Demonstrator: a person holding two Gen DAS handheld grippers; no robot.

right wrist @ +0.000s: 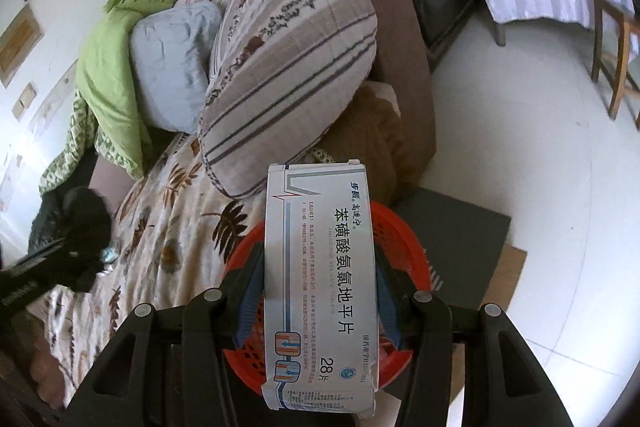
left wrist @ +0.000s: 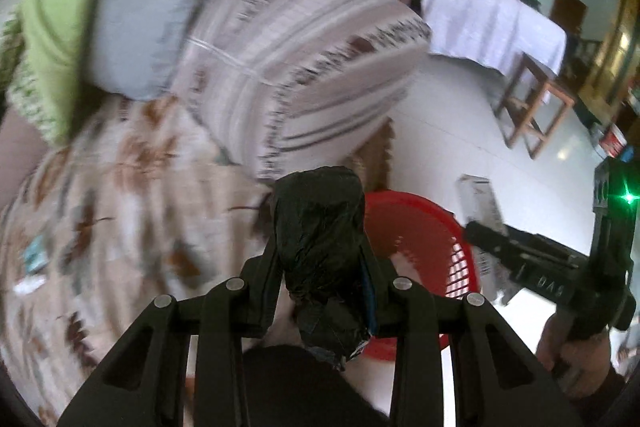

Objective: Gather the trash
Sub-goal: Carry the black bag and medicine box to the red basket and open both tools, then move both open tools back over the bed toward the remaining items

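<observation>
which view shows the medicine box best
The right wrist view: the medicine box fills the centre, sharp, its print readable, clamped in the right gripper above the red basket. The left wrist view shows only a small blurred slice at the right.

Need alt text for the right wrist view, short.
The right gripper is shut on a white tablet box above a red basket on the floor, beside a bed with a leaf-print sheet and a striped pillow.
</observation>
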